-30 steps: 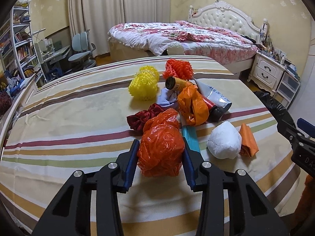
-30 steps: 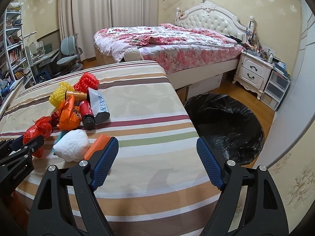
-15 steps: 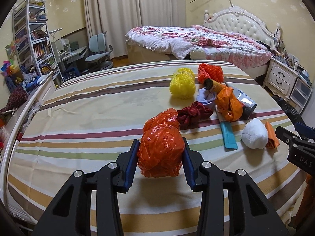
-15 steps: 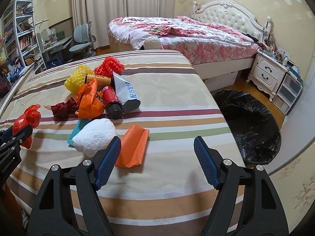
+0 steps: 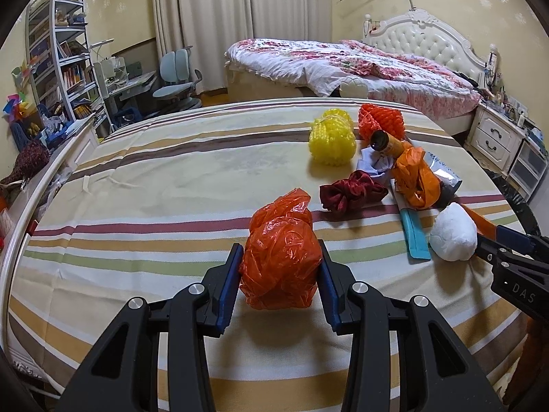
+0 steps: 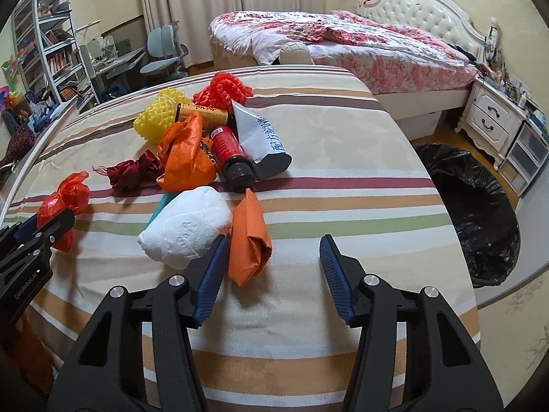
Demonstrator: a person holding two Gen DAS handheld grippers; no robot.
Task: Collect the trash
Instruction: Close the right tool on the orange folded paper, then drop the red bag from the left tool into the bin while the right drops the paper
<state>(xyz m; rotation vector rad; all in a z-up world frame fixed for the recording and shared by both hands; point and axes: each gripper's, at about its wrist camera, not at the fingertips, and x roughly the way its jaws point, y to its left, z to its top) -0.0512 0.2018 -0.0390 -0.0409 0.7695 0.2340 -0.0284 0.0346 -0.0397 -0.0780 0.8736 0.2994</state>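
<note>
My left gripper (image 5: 279,271) is shut on a crumpled red plastic bag (image 5: 281,261), held just above the striped table; it also shows in the right wrist view (image 6: 65,202). My right gripper (image 6: 272,274) is open and empty, its left finger beside a white paper wad (image 6: 187,228) and a folded orange paper (image 6: 248,237). Behind them lie an orange plastic bag (image 6: 185,154), a red bottle (image 6: 230,154), a grey pouch (image 6: 260,137), a dark red cloth (image 6: 130,171), a yellow foam net (image 6: 156,120) and a red foam net (image 6: 223,91).
A black-lined trash bin (image 6: 470,213) stands on the floor right of the striped table (image 6: 343,206). A teal strip (image 5: 415,237) lies by the white wad. A bed (image 6: 343,41), nightstand (image 6: 494,120) and bookshelf (image 5: 58,61) stand behind.
My left gripper pulled back leftward from the pile with the red bag. My right gripper swung left from the bin side toward the white wad and orange paper.
</note>
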